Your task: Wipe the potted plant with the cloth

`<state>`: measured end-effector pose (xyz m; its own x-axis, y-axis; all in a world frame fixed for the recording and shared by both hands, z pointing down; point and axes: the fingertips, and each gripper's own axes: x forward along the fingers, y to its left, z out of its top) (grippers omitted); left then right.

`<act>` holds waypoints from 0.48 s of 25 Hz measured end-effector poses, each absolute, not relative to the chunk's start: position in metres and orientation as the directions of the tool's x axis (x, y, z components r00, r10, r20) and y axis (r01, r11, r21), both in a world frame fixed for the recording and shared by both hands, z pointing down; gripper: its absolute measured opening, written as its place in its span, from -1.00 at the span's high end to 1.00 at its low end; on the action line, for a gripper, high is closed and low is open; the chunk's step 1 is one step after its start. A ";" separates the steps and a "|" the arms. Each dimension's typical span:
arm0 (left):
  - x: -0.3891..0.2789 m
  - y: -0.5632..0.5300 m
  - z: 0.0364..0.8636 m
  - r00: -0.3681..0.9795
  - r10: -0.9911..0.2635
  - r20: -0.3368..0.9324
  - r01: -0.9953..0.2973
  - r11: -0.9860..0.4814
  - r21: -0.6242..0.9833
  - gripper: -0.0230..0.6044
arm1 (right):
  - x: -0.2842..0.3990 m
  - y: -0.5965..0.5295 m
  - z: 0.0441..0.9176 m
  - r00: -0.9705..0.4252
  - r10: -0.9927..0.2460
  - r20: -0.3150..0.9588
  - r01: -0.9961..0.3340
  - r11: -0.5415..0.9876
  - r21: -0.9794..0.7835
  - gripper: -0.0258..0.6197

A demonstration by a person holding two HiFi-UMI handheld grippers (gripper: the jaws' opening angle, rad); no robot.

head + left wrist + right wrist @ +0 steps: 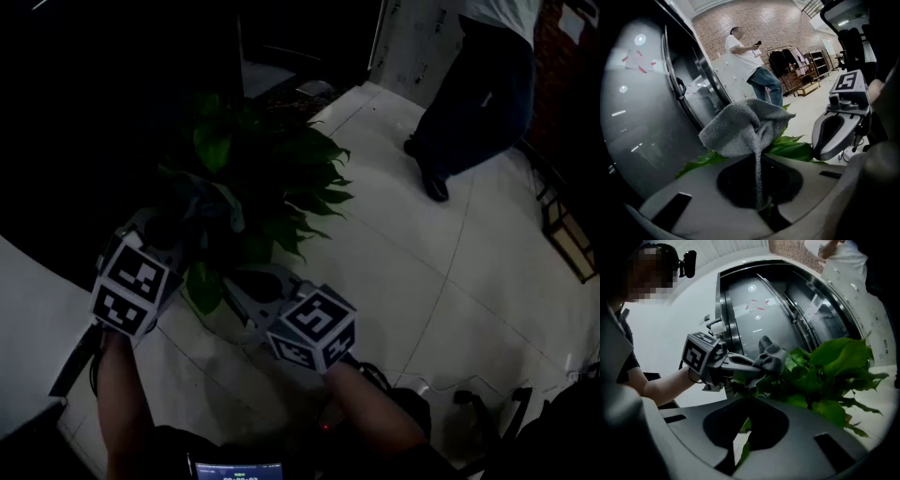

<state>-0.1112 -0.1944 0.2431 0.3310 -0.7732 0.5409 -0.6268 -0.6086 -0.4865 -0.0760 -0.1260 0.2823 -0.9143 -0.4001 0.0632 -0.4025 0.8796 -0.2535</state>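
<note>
We look down on a pale tiled floor, with dark steel doors behind the greenery and a bystander standing well off at the far side; nearer to us is the potted plant, a broad clump of glossy green leaves; its pot is buried under the foliage and we cannot make it out in any view.

Both tools reach into the plant from our side. The left gripper is clamped on the cloth; a thin fold of the grey towelling runs down between its closed jaws, and the rest bunches up in a loose mound above the tips, resting against the upper leaves. From the right gripper view we see that same bundle pressed to the top of the foliage, at the plant's left side.

The right gripper sits lower and just beside the left one, at the plant's near edge; its jaws are drawn together on a single leaf, a narrow green blade passing down through the slit between them.
</note>
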 end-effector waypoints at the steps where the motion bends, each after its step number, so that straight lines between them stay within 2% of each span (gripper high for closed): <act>1: -0.109 -0.192 0.251 0.335 -0.761 0.556 -0.632 -0.619 -0.466 0.86 | -0.077 -0.126 0.287 -0.915 -0.394 0.082 -0.402 0.883 -0.243 0.91; 8: -0.083 -0.163 0.294 0.430 -0.637 0.640 -0.638 -0.716 -0.285 0.87 | -0.073 -0.122 0.306 -0.923 -0.360 0.132 -0.382 0.899 -0.217 0.91; 12: -0.067 -0.153 0.282 0.491 -0.624 0.608 -0.608 -0.745 -0.273 0.86 | -0.070 -0.118 0.310 -0.933 -0.330 0.141 -0.355 0.909 -0.221 0.91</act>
